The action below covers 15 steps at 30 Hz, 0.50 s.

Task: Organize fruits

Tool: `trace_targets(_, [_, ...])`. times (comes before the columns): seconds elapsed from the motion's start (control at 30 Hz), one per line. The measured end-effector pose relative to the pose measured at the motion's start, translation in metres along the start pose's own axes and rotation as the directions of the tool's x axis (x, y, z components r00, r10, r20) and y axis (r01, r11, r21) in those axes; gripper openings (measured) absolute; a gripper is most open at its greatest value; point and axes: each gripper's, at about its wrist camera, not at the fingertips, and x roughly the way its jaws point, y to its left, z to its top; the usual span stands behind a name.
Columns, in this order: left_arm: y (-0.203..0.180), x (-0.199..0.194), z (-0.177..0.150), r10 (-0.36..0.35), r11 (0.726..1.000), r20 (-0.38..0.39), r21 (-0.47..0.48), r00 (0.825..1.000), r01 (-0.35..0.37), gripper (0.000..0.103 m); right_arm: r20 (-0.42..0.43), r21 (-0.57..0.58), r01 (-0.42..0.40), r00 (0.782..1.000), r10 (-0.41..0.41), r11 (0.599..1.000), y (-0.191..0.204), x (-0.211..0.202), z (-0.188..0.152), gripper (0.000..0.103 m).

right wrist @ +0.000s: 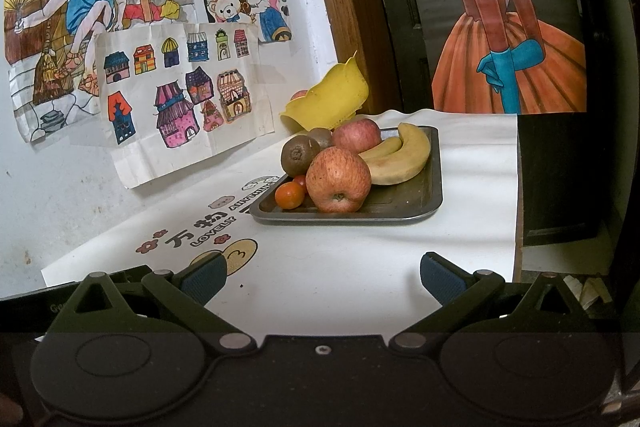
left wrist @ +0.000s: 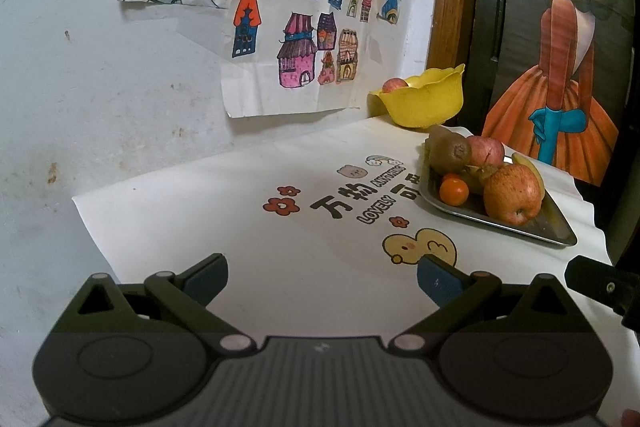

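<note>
- A dark rectangular metal tray (right wrist: pixel 400 211) sits on the white printed tablecloth (right wrist: pixel 360 267), holding a large red-yellow apple (right wrist: pixel 338 179), a second red apple (right wrist: pixel 356 134) behind it, two brown kiwis (right wrist: pixel 299 155), two yellow bananas (right wrist: pixel 404 155) and small orange tangerines (right wrist: pixel 289 195) at its near left corner.
- Behind the tray, a yellow petal-edged plastic bowl (left wrist: pixel 420 99) holds another red apple (left wrist: pixel 394 85) (only its top shows).
- The right gripper (right wrist: pixel 322 277) hovers near the tray, fingers spread wide, holding nothing.
- The left gripper (left wrist: pixel 322 277) is likewise wide apart and empty, over the cloth to the tray's left.
- Coloured children's drawings (right wrist: pixel 176 83) hang on the white wall.
</note>
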Motion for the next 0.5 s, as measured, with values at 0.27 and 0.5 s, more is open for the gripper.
trace_targets(0.27, [-0.0024, -0.0003, -0.0011, 0.0, 1.0, -0.006, 0.002, 1.0, 0.0, 0.103, -0.001, 0.001, 0.0, 1.0, 0.0, 1.0, -0.0001, 0.0001, -0.0002, 0.102])
trace_targets(0.5, [-0.0018, -0.0025, 0.003, -0.011, 1.0, -0.015, -0.004, 1.0, 0.011, 0.103, -0.001, 0.003, 0.0, 1.0, 0.0, 1.0, -0.0001, 0.0002, -0.0002, 0.102])
